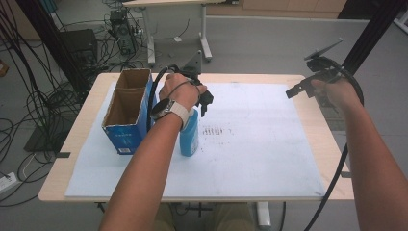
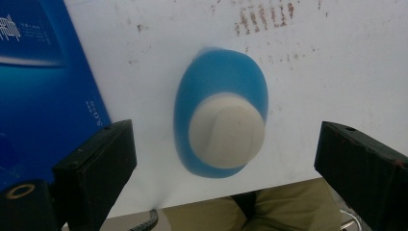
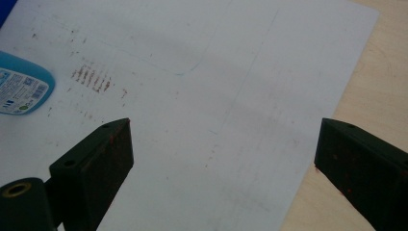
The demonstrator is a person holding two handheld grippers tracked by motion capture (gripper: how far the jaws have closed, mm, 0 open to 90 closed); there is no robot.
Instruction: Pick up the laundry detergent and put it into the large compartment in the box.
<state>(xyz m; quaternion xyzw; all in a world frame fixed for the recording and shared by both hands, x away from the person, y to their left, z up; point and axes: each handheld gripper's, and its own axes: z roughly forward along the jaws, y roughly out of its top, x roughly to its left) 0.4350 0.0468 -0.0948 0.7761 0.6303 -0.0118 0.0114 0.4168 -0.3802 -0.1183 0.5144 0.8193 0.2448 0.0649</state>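
A: Grey floor, cable tangle at far left, second desk behind. Wooden table (image 1: 86,159) with a white sheet (image 1: 260,159) covering most of its top. That's all from the high view.

B: Next biggest?

A: Blue cardboard box (image 1: 126,113), open top, two compartments, standing on the sheet's left part. Left gripper view catches just its blue printed side (image 2: 43,96).

B: Bottle?

A: Blue bottle (image 1: 189,135) upright on the sheet, just beside the box on its right. High view half hides it under the forearm. Left gripper view looks straight down on it: oval blue shoulders (image 2: 219,91), off-white cap on top. Right gripper view gets a corner of its label (image 3: 21,89) at the left edge.

B: Grippers?

A: Left gripper (image 1: 204,102) hangs over the bottle, jaws spread wide, nothing between them touching; the bottle top sits between the jaws, below them. Right gripper (image 1: 297,89) is held up over the sheet's far right corner, well apart from the bottle, jaws wide too, holding nothing.

B: Small stuff?

A: Reddish-brown smudge marks (image 1: 214,131) on the sheet right of the bottle, sharper in the right gripper view (image 3: 91,79). Watch (image 1: 163,108) on the left wrist.
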